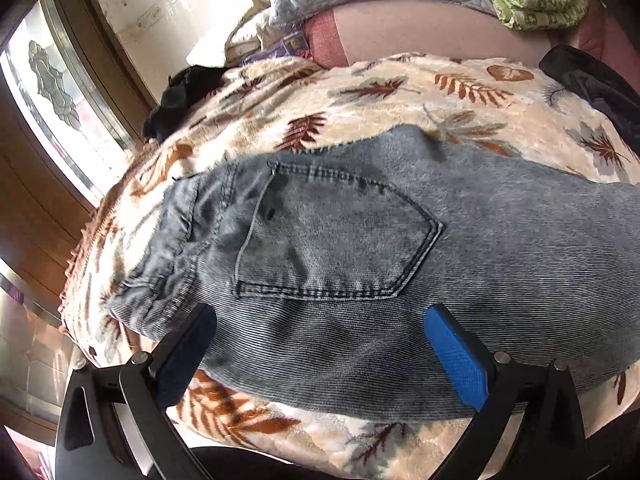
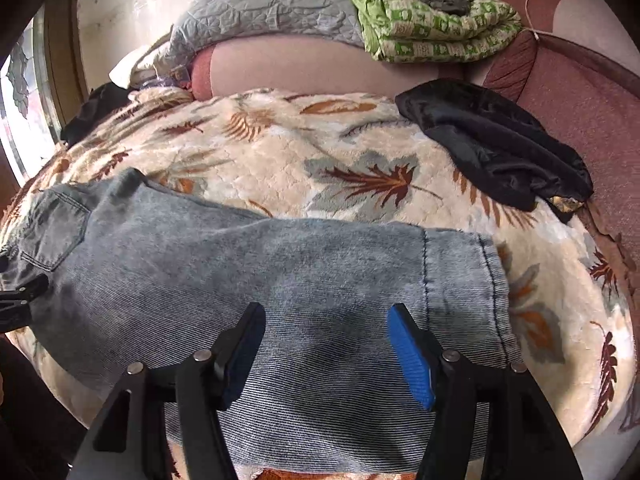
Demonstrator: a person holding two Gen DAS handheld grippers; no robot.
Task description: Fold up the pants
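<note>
Faded blue jeans (image 1: 360, 240) lie flat on a leaf-patterned blanket (image 1: 360, 92), folded lengthwise, back pocket up. The waistband is at the left in the left wrist view. My left gripper (image 1: 320, 320) is open and empty, hovering just above the seat below the pocket. In the right wrist view the jeans (image 2: 240, 272) stretch left to right with the leg hem (image 2: 492, 280) at the right. My right gripper (image 2: 326, 320) is open and empty over the lower leg near the hem. The left gripper's tip (image 2: 24, 296) shows at the left edge there.
A black garment (image 2: 496, 148) lies on the blanket's far right, another dark garment (image 1: 180, 100) at its far left. A grey quilt (image 2: 260, 4) and a green folded blanket (image 2: 432, 28) sit on the pink sofa back (image 2: 300, 68). A window (image 1: 60, 92) is at left.
</note>
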